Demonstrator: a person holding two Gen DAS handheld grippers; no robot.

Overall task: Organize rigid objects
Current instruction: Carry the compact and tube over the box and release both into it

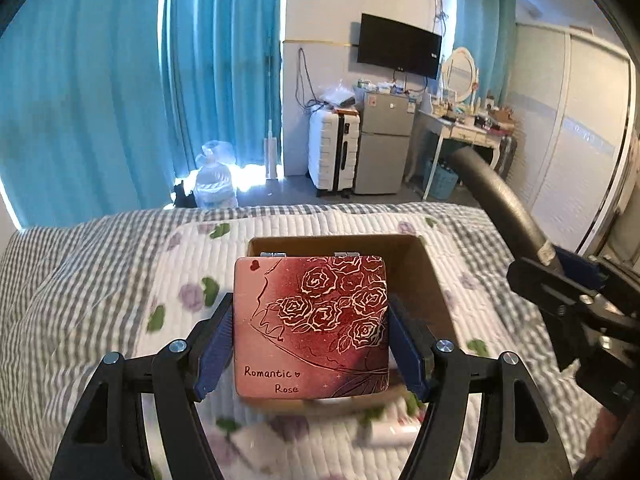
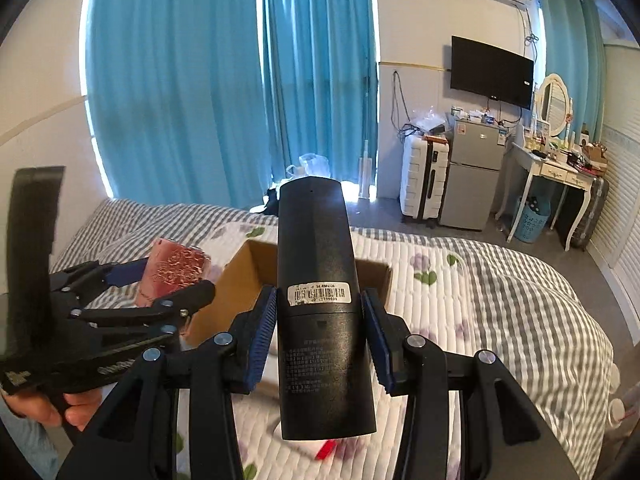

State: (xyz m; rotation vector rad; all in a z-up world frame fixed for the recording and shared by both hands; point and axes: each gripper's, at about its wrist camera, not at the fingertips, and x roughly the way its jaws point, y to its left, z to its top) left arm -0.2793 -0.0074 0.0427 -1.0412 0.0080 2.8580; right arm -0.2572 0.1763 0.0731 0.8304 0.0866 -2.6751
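My left gripper (image 1: pixel 310 344) is shut on a pink and red tin (image 1: pixel 312 324) with roses and the words "Romantic Rose", held flat above an open cardboard box (image 1: pixel 424 276) on the bed. The blue pads press on both sides of the tin. My right gripper (image 2: pixel 320 336) is shut on a long black remote control (image 2: pixel 320 304) with a barcode sticker, its back side up, raised over the same cardboard box (image 2: pixel 244 268). In the right wrist view the left gripper (image 2: pixel 132 280) with the tin (image 2: pixel 172 270) shows at the left. The remote (image 1: pixel 492 196) also shows in the left wrist view.
The bed has a quilt (image 1: pixel 120 300) with grey checks and purple flowers. Small blurred items lie on it near me, one white (image 1: pixel 394 432), one red (image 2: pixel 326 450). Beyond the bed stand a suitcase (image 1: pixel 334 152), a small fridge (image 1: pixel 384 148), a dressing table (image 2: pixel 556 168) and blue curtains (image 1: pixel 120 80).
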